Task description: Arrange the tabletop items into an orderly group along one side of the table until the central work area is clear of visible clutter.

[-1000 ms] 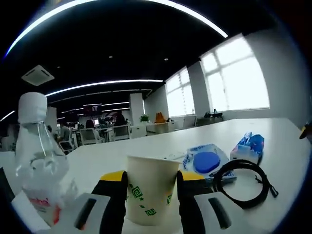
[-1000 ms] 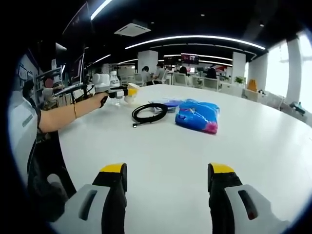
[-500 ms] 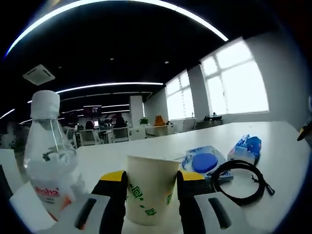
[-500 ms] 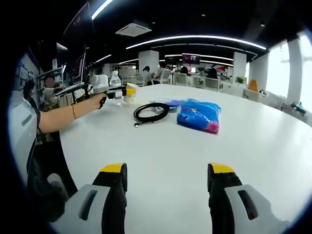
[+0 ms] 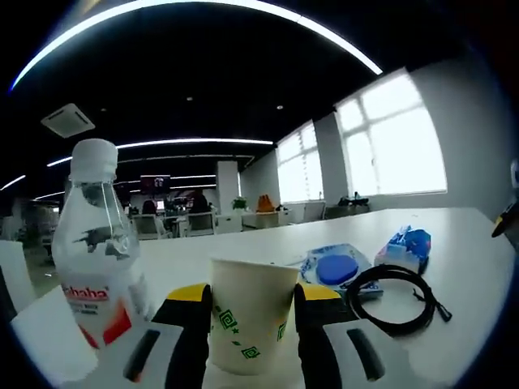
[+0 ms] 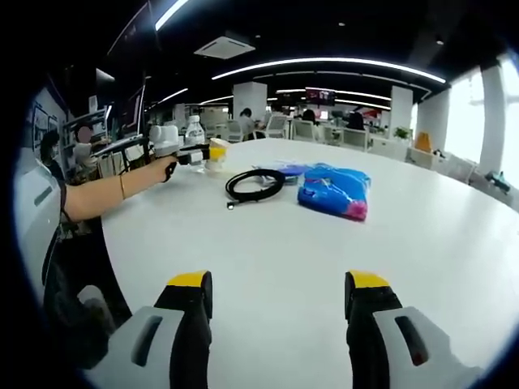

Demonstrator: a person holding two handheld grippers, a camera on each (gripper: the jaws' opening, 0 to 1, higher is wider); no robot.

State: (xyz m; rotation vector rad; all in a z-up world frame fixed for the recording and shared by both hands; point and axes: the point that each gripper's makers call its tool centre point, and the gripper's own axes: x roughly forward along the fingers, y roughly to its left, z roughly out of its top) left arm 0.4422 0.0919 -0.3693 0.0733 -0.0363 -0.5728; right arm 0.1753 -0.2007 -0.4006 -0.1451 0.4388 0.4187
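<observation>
Standing upright between claw (image 5: 253, 324): paper cup (image 5: 250, 324)

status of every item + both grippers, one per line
left gripper: shut on the paper cup
right gripper: open, holds nothing, over bare table
paper cup: upright, between the jaws
water bottle: upright, white cap on, beside the cup
black cable: coiled, lying flat
wipes pack: flat, blue lid closed
blue packet: lying on the table, apart from the cable
</observation>
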